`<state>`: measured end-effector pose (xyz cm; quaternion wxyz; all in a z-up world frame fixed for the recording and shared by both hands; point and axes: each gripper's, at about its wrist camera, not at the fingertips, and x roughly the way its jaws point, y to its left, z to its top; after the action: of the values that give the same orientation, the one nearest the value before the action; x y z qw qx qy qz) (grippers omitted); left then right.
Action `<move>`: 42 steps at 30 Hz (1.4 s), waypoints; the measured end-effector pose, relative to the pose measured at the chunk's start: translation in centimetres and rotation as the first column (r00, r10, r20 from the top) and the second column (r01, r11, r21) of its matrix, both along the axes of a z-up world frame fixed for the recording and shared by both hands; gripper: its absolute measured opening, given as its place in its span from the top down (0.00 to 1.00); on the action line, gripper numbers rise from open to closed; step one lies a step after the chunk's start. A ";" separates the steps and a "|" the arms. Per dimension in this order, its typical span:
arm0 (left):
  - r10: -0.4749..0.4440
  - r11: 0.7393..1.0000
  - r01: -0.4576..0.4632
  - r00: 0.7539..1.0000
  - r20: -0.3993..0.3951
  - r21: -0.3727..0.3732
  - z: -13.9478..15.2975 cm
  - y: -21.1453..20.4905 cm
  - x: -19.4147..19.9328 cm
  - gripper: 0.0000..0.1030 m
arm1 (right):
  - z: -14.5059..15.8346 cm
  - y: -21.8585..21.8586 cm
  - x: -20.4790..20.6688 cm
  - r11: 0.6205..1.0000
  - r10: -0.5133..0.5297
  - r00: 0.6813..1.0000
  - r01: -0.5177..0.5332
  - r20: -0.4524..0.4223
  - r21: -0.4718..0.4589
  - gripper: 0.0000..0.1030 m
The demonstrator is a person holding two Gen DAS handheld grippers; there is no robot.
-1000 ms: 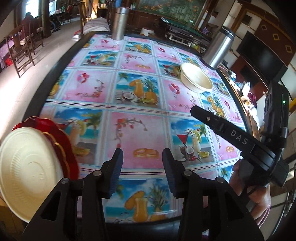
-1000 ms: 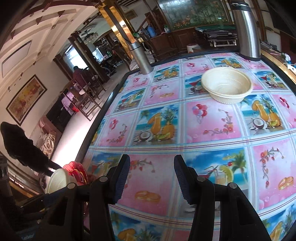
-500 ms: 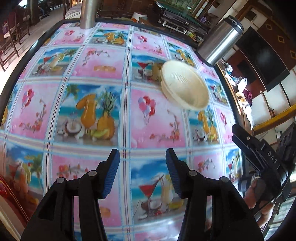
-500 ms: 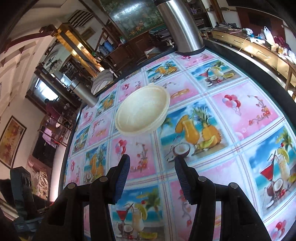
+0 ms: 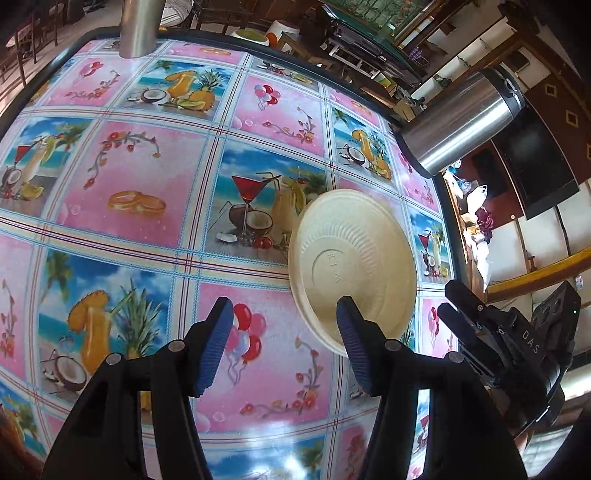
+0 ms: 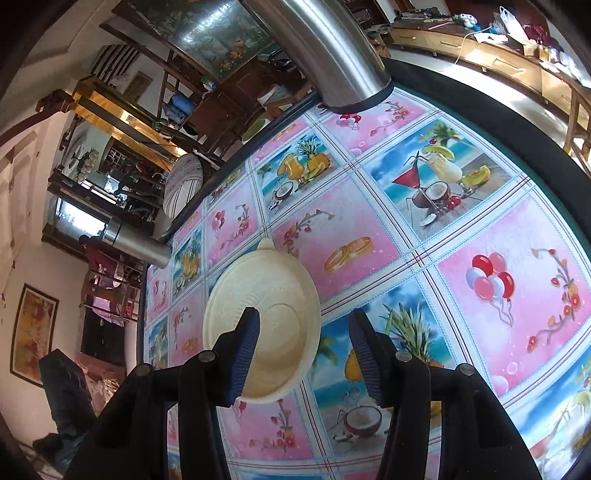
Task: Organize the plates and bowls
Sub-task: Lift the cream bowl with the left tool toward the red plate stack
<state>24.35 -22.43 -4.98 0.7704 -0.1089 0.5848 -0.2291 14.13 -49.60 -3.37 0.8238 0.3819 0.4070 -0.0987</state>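
Bright oilcloth w/ pink and blue squares of cocktails, balloons and rings covers the tabletop (image 5: 155, 229), dark rim all round, cluttered wood-panelled room behind. Task's thing: a cream, round, ribbed disposable bowl (image 5: 352, 266), sitting rim-up on the tabletop toward its right edge, near the corner where a tall brushed-steel thermos flask (image 5: 463, 122) stands; a second steel flask (image 5: 138, 27) is at the far edge, well apart. Left gripper (image 5: 284, 345) hangs over the cloth, jaws opening, nothing between them; its right finger overlaps the bowl's near rim in the left wrist view, contact can't be told. Right gripper (image 6: 301, 356) is about half wide and empty; its left finger overlaps the bowl (image 6: 262, 325) in the right wrist view, jaw gap lies over bare cloth beside it. Step in hand, prob.: reach and take the bowl. To do it well: pick one gripper, straddle the wall at the near rim, one pad inside and one outside, come in steep, close gently since the thin wall will prob. flex, and keep the other gripper clear. Bowl is round, so no real long axis; mouth points up, base flat on the cloth, and a small tab on the rim (image 6: 266, 244) points at the far edge.
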 end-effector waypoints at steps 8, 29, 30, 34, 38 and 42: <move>0.015 0.997 -0.016 1.000 -0.011 -0.080 -0.5 -0.4 0.8 0.45 | -2.5 -0.8 1.0 0.998 0.009 1.000 -0.008 -0.011 0.059 0.51; -0.011 0.995 0.011 1.000 -0.001 -0.099 -2.1 -1.7 1.3 0.46 | -3.4 0.2 1.5 0.998 0.010 1.000 -0.010 0.004 0.061 0.50; -0.012 0.995 0.013 1.000 0.001 -0.098 -2.1 -1.8 1.3 0.46 | -3.3 0.3 1.5 0.998 0.010 1.000 -0.011 0.006 0.059 0.50; -0.013 0.996 0.015 1.000 0.021 -0.093 -1.7 -1.8 1.2 0.51 | -3.4 0.3 1.5 0.998 0.005 1.000 -0.005 0.003 0.063 0.50; -0.021 0.997 0.024 0.999 0.043 -0.072 -1.6 -1.9 1.0 0.64 | -3.6 -0.1 1.4 0.997 -0.004 1.000 0.004 0.001 0.072 0.50; -0.029 0.997 0.032 0.998 0.049 -0.066 -1.8 -2.2 1.0 0.75 | -3.7 -0.1 1.4 0.997 0.001 1.000 -0.001 0.004 0.083 0.50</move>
<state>25.33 -24.59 -6.74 0.7766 -0.1199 0.5599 -0.2628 15.54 -49.70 -7.06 0.8080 0.4159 0.4094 -0.0805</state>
